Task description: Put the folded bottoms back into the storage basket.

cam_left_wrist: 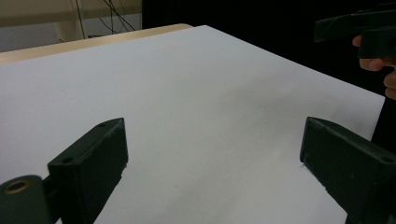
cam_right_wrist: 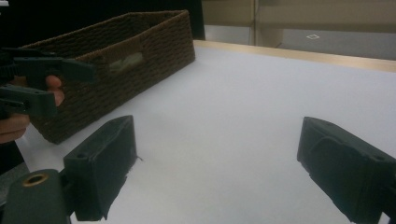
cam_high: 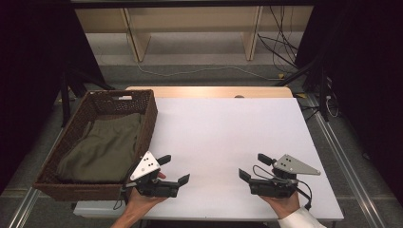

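Note:
A dark woven basket (cam_high: 151, 114) stands at the table's left edge with a folded olive-green garment (cam_high: 102, 147) lying inside it. My left gripper (cam_high: 174, 169) is held low over the white tabletop (cam_high: 228, 128) just right of the basket's near corner, jaws wide apart and empty. My right gripper (cam_high: 254, 166) hovers near the front edge at centre right, also open with nothing in it. In the left gripper view my left gripper (cam_left_wrist: 212, 140) frames bare white surface. From the right gripper view, my right gripper (cam_right_wrist: 217, 135) faces the basket (cam_right_wrist: 116, 65), with the left gripper (cam_right_wrist: 42, 79) beside it.
The white tabletop ends in a strip of bare wood (cam_high: 209, 91) at the far side. Wooden shelving (cam_high: 190, 28) and loose cables (cam_high: 280, 52) lie on the floor beyond. Dark curtains close off both sides.

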